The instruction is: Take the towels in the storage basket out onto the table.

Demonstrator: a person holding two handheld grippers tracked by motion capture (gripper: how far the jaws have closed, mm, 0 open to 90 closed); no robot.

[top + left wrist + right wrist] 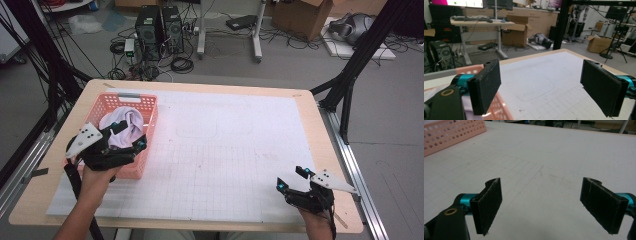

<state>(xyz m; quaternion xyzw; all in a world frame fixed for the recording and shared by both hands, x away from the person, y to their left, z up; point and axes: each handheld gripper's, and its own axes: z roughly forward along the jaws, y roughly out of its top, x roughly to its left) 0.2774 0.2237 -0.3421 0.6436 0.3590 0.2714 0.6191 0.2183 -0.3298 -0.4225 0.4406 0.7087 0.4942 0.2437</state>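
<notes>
A pink plastic basket point(152, 119) stands at the left of the table and holds a bundle of white and pale lilac cloth point(125, 121). My left gripper point(131, 136) hovers over the basket's near end, above the cloth, with its jaws wide apart and nothing between them. In the left gripper view the open gripper point(541, 87) looks out over the basket's rim point(499, 107) and across the mat. My right gripper point(291, 179) rests low at the near right of the table, also open and holding nothing. Beyond its jaws point(541, 207) the basket point(449, 132) shows far off.
A white gridded mat point(225, 150) covers most of the wooden tabletop point(320, 130). Black frame posts point(350, 75) stand at the table's right and left sides. Computer towers point(160, 30), cables and cardboard boxes sit on the floor beyond the far edge.
</notes>
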